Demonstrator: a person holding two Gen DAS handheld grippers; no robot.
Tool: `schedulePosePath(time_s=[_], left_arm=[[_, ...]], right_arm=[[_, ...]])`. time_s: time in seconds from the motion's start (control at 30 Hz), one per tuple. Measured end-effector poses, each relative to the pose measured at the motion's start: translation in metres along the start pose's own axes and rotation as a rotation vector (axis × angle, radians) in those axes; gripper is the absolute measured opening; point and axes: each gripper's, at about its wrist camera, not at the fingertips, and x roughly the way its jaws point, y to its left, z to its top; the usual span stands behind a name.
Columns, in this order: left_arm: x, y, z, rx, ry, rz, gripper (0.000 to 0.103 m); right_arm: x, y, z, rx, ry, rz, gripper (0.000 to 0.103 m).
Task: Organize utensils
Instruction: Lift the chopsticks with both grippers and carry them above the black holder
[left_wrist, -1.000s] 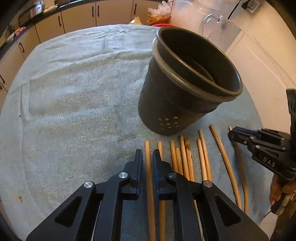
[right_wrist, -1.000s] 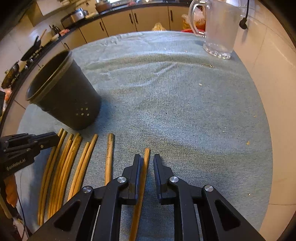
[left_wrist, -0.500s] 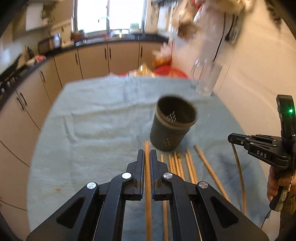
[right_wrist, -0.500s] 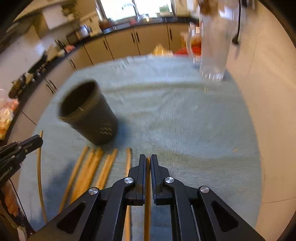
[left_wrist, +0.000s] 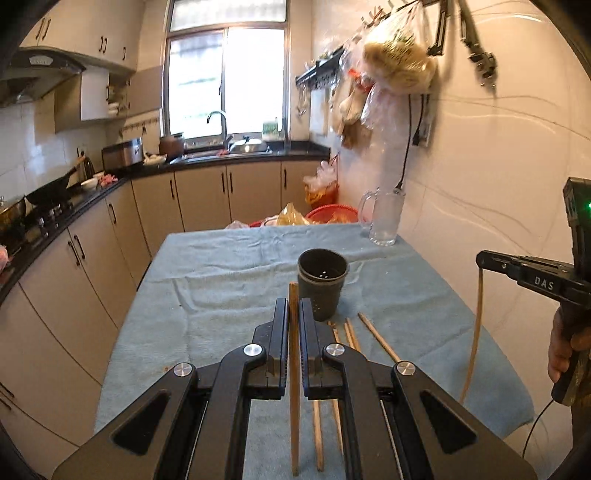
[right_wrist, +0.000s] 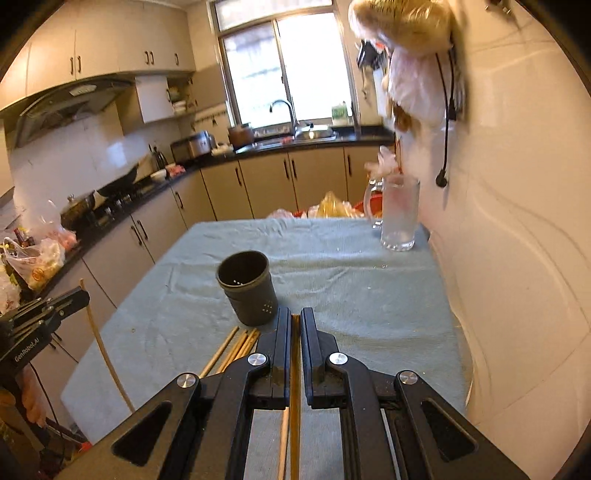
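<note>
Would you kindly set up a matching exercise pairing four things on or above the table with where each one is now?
Things:
1. dark utensil holder
2. glass mug
3. loose chopsticks
4. chopstick in the left gripper

Places:
A. far corner of the blue towel, next to the wall
B. lying flat on the towel in front of the holder
C. clamped between the fingers, lifted off the table
D. upright near the middle of the towel

Pairs: 1-D, 2-A, 3-B, 4-C
</note>
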Motion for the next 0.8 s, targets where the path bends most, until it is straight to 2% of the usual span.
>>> schedulePosePath(time_s=[0.2,0.33,0.57,0.8], left_arm=[[-0.039,-0.003,-0.009,-0.001,-0.078,-0.004,0.005],[-0.046,0.001,-0.003,-0.017,-0.108,-0.012,0.005],[-0.033,0.009,0.028,-0.045,-0.125,-0.027,0.005],[0.005,0.013,0.091,-0.081,-0.133,-0.053,0.005]], right_arm=[[-0.026,0.005,0.0,0.002,-0.06,0.016,0.005],[-0.034,0.006,0.007,-0.006,-0.1,0.007,0.005],[-0.036,0.004,0.033,0.0,-0.157,-0.007,0.005],[-0.027,0.011,0.081,0.023,-0.243,0.012,0.005]])
